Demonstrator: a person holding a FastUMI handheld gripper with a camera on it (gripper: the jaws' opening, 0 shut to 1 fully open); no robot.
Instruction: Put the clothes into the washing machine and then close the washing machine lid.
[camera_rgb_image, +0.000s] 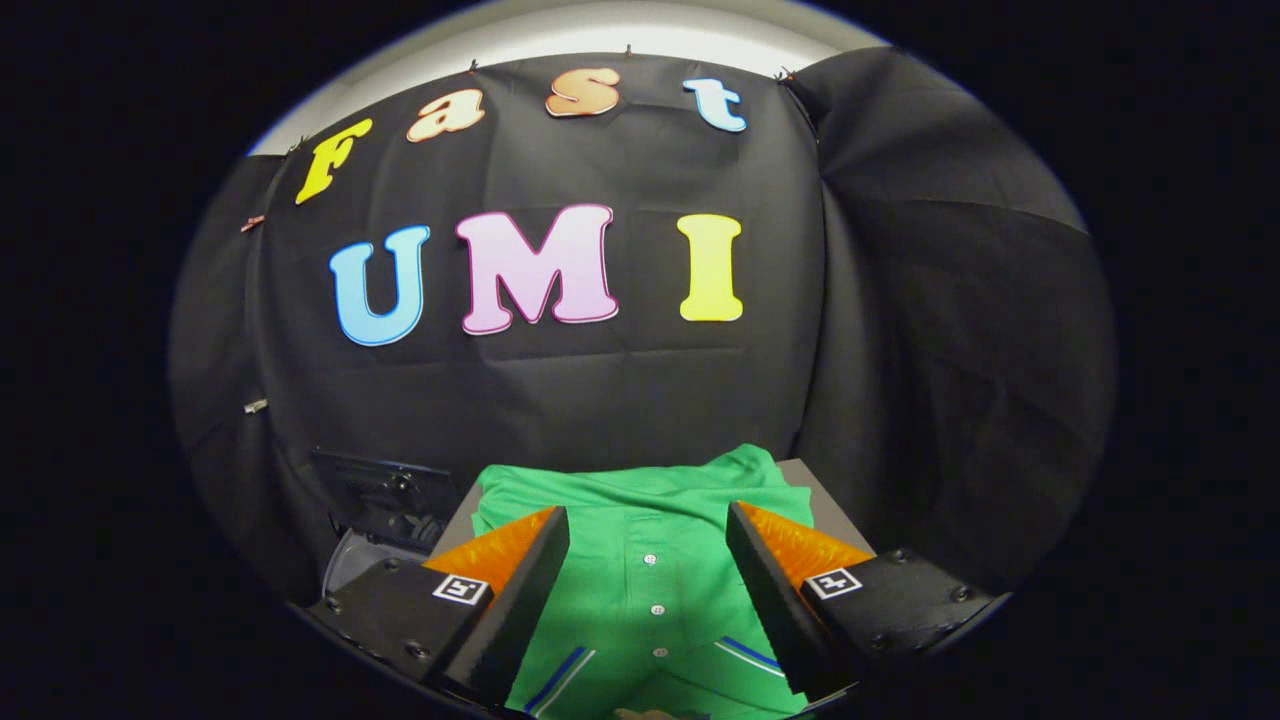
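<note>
While hovering spread over the shirt (650, 560), best drop the tool (648, 520) straight down, pinch a thick fold near the buttons, lift clean off the worktop (815, 500).

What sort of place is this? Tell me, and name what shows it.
Probably a staged recording booth, not a real laundry room: black cloth walls it in, a green shirt lies on a small table between the open fingers, a dark appliance beside it.

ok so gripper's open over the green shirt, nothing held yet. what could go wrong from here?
1. The green shirt lies flat and spread between the open gripper fingers, so a pinch may catch only one layer and slip.
2. The washing machine sits beyond the left finger; trailing fabric could drape over its rim and block the lid.
</note>
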